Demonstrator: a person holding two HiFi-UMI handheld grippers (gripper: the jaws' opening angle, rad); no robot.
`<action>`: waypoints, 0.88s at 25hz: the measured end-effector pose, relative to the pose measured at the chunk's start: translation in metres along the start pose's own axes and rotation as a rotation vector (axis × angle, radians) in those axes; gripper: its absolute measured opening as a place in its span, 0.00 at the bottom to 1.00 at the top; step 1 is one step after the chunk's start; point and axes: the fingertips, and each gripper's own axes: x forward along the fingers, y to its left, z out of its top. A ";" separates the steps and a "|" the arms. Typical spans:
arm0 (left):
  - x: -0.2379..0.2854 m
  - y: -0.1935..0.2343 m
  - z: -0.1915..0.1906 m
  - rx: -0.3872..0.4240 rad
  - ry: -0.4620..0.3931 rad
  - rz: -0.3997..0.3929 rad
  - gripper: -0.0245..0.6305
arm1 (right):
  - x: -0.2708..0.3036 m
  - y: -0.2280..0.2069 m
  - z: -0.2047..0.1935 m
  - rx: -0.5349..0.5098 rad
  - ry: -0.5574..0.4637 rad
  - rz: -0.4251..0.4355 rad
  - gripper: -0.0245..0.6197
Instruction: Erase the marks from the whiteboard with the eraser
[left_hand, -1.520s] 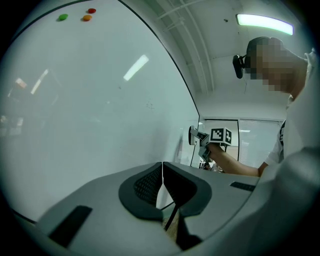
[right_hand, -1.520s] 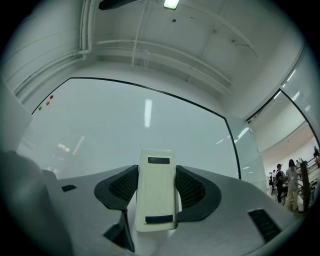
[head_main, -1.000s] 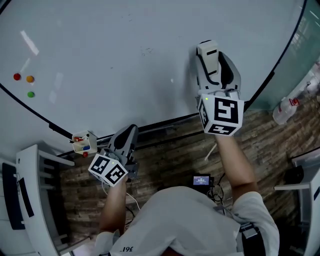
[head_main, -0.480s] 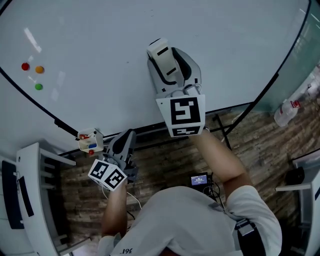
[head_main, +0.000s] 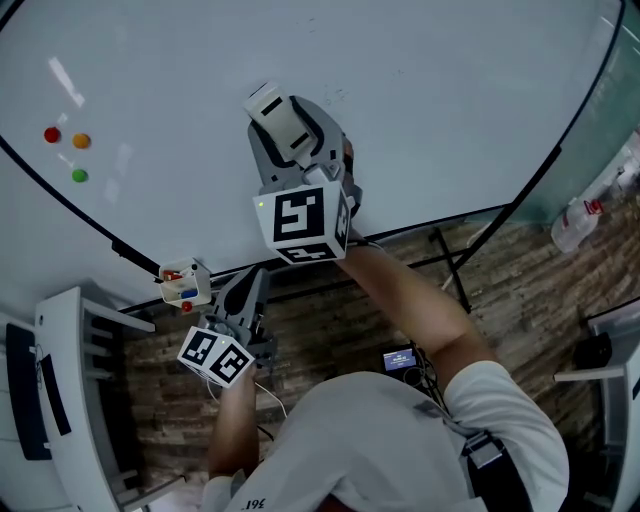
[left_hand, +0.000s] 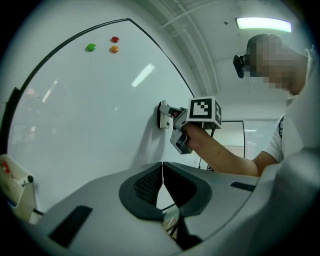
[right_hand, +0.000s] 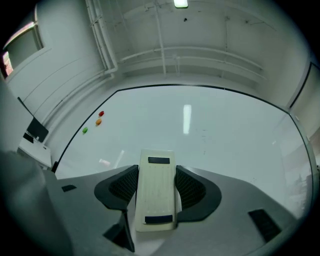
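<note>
The whiteboard (head_main: 430, 90) fills the upper head view. My right gripper (head_main: 278, 118) is shut on a cream eraser (head_main: 268, 103) pressed flat against the board near its middle. In the right gripper view the eraser (right_hand: 156, 189) sits clamped between the dark pads, with faint small marks (right_hand: 203, 134) on the board ahead to the right. From the left gripper view the eraser (left_hand: 162, 115) shows touching the board. My left gripper (head_main: 248, 292) hangs low by the board's bottom edge, its jaws closed together (left_hand: 162, 172) on nothing.
Three round magnets, red (head_main: 51, 134), orange (head_main: 81, 141) and green (head_main: 79, 175), stick to the board's left part. A small marker holder (head_main: 183, 284) hangs at the lower edge. A white rack (head_main: 60, 400) stands left; a bottle (head_main: 572, 225) is at right.
My right gripper has swept the eraser leftward across the board, from its right part to near the middle. The left gripper has stayed low and barely moved.
</note>
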 end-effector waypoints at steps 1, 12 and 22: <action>0.001 0.001 0.000 -0.001 0.003 -0.001 0.05 | 0.001 0.000 0.000 -0.019 -0.006 -0.014 0.43; 0.020 0.000 -0.011 -0.022 0.027 -0.016 0.05 | -0.004 -0.030 -0.009 -0.079 0.007 -0.116 0.43; 0.043 -0.014 -0.020 -0.026 0.046 -0.035 0.05 | -0.019 -0.081 -0.020 -0.107 0.005 -0.187 0.43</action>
